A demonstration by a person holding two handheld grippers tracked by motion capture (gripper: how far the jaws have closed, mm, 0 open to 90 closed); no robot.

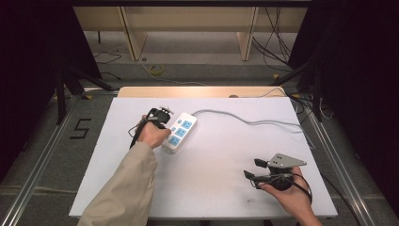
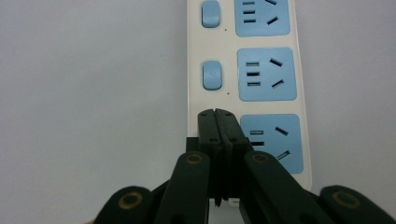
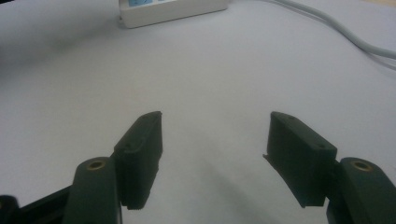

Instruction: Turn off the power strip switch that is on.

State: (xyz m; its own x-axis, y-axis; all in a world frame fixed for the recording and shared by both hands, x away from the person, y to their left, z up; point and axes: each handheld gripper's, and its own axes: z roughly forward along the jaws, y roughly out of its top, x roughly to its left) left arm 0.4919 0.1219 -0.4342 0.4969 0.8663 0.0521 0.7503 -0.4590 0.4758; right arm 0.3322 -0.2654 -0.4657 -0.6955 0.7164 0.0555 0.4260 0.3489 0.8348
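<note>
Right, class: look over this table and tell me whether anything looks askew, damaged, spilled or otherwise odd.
Nothing is spilled or visibly damaged. The power strip lies at a slant on the white table, its grey cable trailing off to the right. The left gripper, jaws shut, sits over the strip's near end; the right gripper is open above bare table.

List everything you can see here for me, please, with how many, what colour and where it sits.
Power strip: one, white with three blue sockets and blue switches, left of the table's middle.
Power strip cable: one, grey, running from the strip toward the table's right edge.
Table: one, white top, centre of the high view.
Floor cables: several, dark, behind the table.
Number 5 mark: one, black, on the floor left of the table.
Left gripper: one, black, jaws closed together, tips over the strip's switch column.
Right gripper: one, black, jaws apart, over bare table at the near right.
</note>
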